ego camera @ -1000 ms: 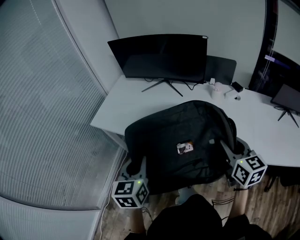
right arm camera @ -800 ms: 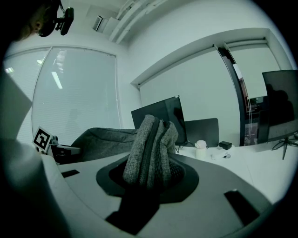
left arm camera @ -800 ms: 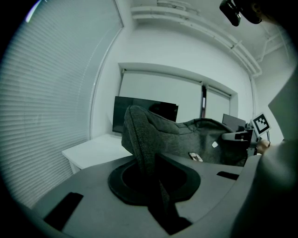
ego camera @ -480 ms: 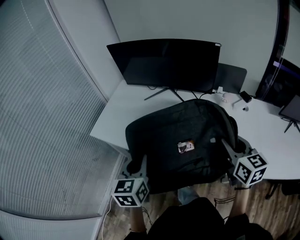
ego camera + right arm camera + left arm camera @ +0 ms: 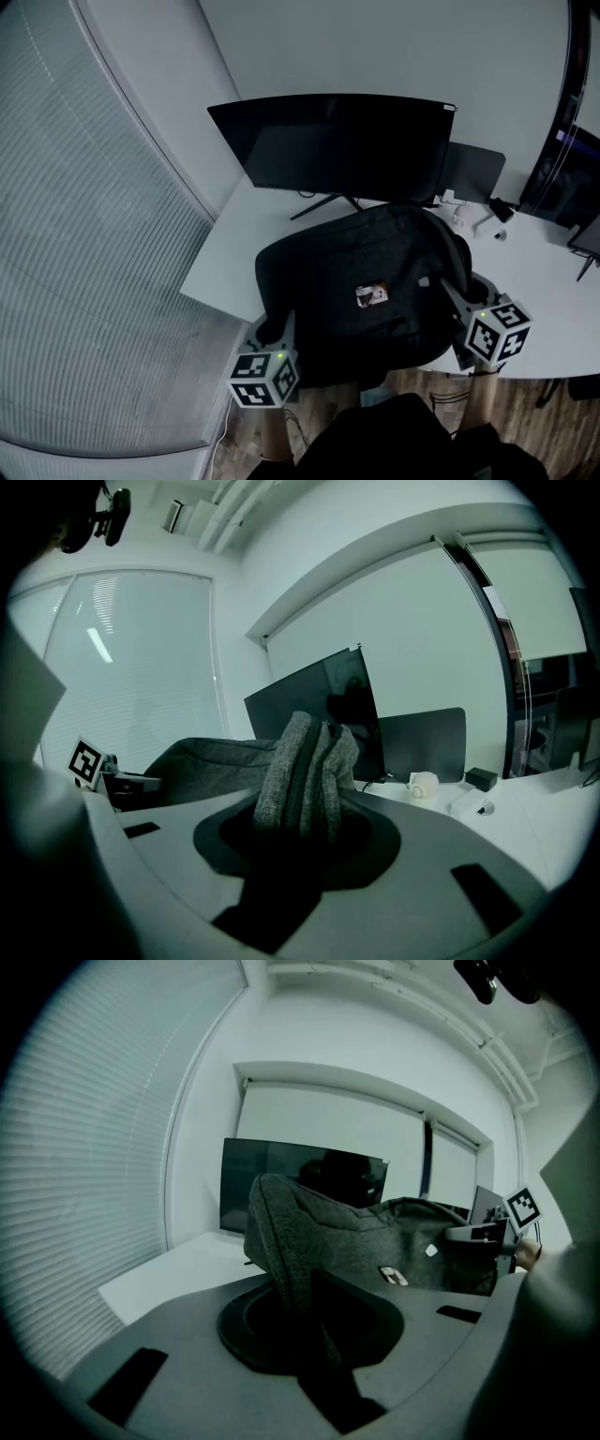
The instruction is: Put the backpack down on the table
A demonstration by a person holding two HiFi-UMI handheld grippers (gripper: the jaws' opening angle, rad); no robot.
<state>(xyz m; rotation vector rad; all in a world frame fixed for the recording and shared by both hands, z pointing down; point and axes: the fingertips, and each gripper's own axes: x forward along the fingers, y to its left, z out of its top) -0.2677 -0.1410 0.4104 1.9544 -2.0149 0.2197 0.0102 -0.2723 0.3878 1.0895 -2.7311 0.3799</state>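
While left gripper [image 5: 270, 330] and right gripper [image 5: 457, 298] jaws clamp the backpack [image 5: 356, 267], it runs left-to-right.

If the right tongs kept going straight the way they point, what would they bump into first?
The right tongs are clamped on the backpack, so its fabric lies directly ahead. Past it, the black monitor on the white table looks next in line, though depth is hard to judge.

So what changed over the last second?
The backpack has been carried forward over the table toward the monitor; in the head view its far end now sits just below the monitor. Unchanged: the left gripper and right gripper stay clamped on the backpack's sides; nothing let go.
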